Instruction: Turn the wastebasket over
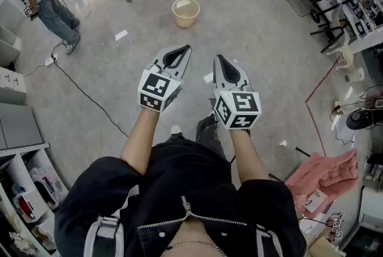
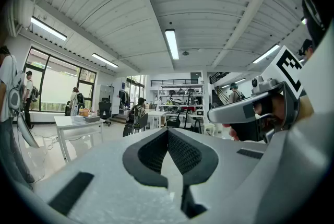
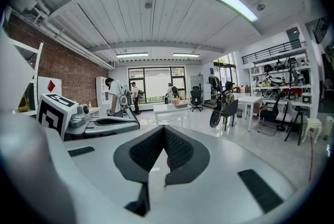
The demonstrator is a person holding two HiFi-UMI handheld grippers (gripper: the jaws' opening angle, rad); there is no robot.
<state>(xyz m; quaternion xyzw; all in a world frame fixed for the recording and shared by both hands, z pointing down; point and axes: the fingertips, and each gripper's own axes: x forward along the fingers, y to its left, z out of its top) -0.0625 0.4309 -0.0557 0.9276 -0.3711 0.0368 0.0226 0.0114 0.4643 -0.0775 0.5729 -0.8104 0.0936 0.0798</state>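
Grey floor (image 1: 257, 34): wastebasket (image 1: 186, 12) upright, mouth up, looks empty; left gripper (image 1: 185, 49), right gripper (image 1: 218, 59) fingers pressed together.

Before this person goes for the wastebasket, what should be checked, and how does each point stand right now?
1. Wastebasket found, standing mouth up on the floor: ok.
2. Left hand-held gripper empty: ok.
3. Right hand-held gripper empty: ok.
4. Jaws open for a grasp: not ok, both pairs are together.
5. Grippers at the wastebasket: not ok, it stands ahead of both, well apart from them.
6. Cable off the way: ok, it runs along the floor to the left.
7. Wastebasket contents: cannot tell, too small in the head view.
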